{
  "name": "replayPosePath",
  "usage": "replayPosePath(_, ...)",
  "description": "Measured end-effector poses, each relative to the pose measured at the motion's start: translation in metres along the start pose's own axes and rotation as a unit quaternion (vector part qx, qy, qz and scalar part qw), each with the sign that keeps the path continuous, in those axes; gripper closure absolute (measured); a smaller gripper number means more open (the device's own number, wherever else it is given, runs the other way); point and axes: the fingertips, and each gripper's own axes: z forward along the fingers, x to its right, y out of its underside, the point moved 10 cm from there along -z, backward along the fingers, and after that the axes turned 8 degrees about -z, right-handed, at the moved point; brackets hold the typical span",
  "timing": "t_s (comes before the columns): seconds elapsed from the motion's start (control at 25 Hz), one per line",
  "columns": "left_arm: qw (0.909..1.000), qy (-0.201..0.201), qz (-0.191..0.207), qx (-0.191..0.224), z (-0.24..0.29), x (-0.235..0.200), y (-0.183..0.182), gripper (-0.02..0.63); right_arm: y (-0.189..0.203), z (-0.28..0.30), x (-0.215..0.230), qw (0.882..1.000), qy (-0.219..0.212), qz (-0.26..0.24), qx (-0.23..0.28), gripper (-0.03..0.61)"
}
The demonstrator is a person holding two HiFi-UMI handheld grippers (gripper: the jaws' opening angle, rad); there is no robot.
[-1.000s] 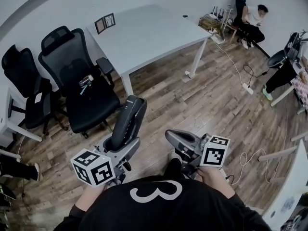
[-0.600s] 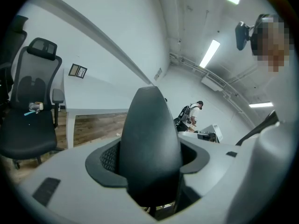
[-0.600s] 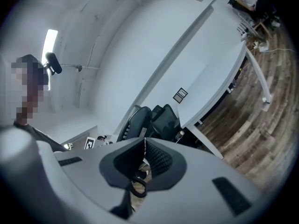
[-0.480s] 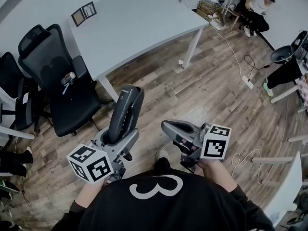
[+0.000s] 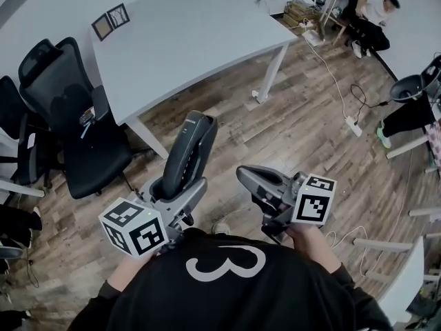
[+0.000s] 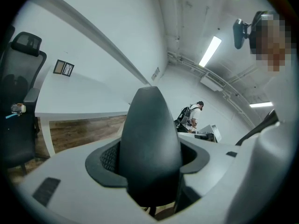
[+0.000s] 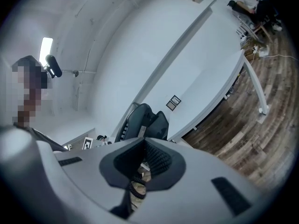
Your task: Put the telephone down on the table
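A dark telephone handset (image 5: pixel 190 150) stands upright in my left gripper (image 5: pixel 176 188), which is shut on its lower part, in the air above the wooden floor. In the left gripper view the telephone (image 6: pixel 149 139) fills the gap between the pads. My right gripper (image 5: pixel 252 182) hangs beside it to the right, with its jaws together and nothing in them. In the right gripper view the pads (image 7: pixel 159 162) meet, and a coiled cord (image 7: pixel 136 185) shows below them. The white table (image 5: pixel 186 40) lies ahead, beyond the telephone.
Two small picture frames (image 5: pixel 110 21) stand at the table's far left corner. Black office chairs (image 5: pixel 65 109) stand left of the table. A person (image 5: pixel 372 12) sits far off at the upper right. A cable and power strip (image 5: pixel 352 125) lie on the floor.
The table has come nearer and shifted left in the head view. The telephone stays in my left gripper and has moved a little to the right. The right gripper has hardly moved.
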Motion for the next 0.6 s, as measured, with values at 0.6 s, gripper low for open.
replayPosePath(0.6,0.9992,-0.008,-0.012,0.036,0.019,-0.059,-0.047,0.325,-0.033,0.069,0.039,0.999,-0.024,-0.017,-0.032,0.571)
